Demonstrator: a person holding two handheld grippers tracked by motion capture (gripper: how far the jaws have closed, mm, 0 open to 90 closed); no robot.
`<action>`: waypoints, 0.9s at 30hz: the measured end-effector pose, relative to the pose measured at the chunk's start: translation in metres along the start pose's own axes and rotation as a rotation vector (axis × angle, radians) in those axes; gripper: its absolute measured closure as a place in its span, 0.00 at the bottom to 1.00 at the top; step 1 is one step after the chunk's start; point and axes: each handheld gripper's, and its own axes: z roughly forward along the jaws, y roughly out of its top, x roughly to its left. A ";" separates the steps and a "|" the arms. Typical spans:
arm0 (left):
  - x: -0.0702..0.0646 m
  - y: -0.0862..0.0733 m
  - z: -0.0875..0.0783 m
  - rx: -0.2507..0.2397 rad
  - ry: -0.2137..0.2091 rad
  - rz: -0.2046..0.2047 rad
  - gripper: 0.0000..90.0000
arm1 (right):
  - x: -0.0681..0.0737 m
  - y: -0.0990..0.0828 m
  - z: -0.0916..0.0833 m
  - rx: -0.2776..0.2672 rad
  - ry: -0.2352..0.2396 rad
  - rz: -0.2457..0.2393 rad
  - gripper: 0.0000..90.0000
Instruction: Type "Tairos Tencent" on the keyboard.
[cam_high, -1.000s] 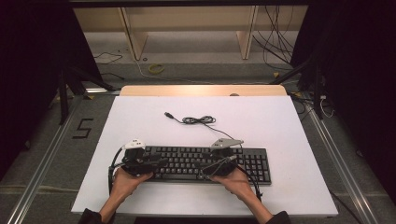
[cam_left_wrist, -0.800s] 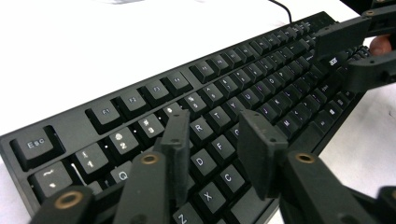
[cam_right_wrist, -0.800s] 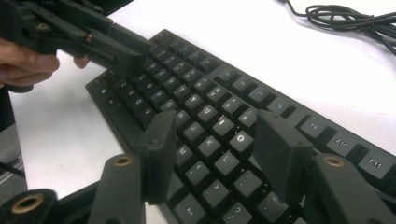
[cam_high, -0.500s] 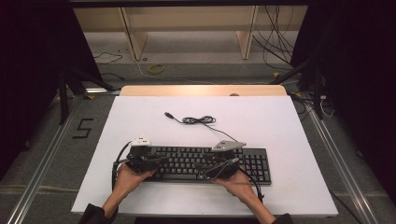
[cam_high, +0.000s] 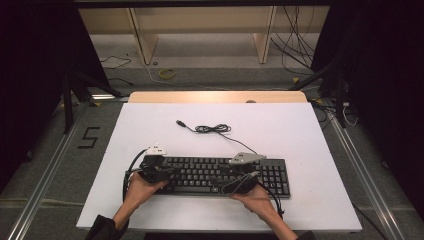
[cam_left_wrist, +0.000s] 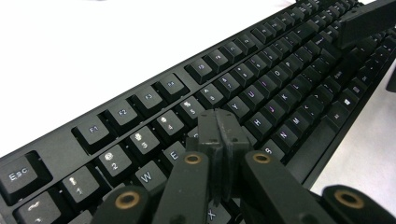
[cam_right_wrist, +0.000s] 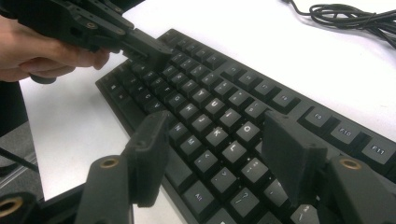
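The keyboard (cam_left_wrist: 261, 88) legends blur toward its far end, where the frame cuts it off.

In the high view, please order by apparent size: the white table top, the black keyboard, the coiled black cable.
1. White rectangular table top
2. Black rectangular keyboard
3. Coiled thin black cable, clearly smallest

My left gripper (cam_left_wrist: 219, 140) has just closed its jaws, pads now pressed flat together with nothing between them, tips over the keyboard (cam_left_wrist: 261, 88). My right gripper (cam_right_wrist: 219, 149) has just been opening wider above the keys, nothing between its jaws.
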 end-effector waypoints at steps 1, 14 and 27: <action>0.000 0.000 0.001 0.002 0.000 0.002 0.99 | 0.000 0.000 0.000 0.000 -0.001 -0.001 0.47; 0.003 0.003 0.011 0.032 0.005 0.000 0.99 | 0.001 -0.002 -0.001 -0.004 -0.006 -0.008 0.46; 0.003 0.000 0.019 0.044 0.019 0.008 0.99 | 0.001 -0.003 -0.001 -0.001 -0.004 -0.006 0.46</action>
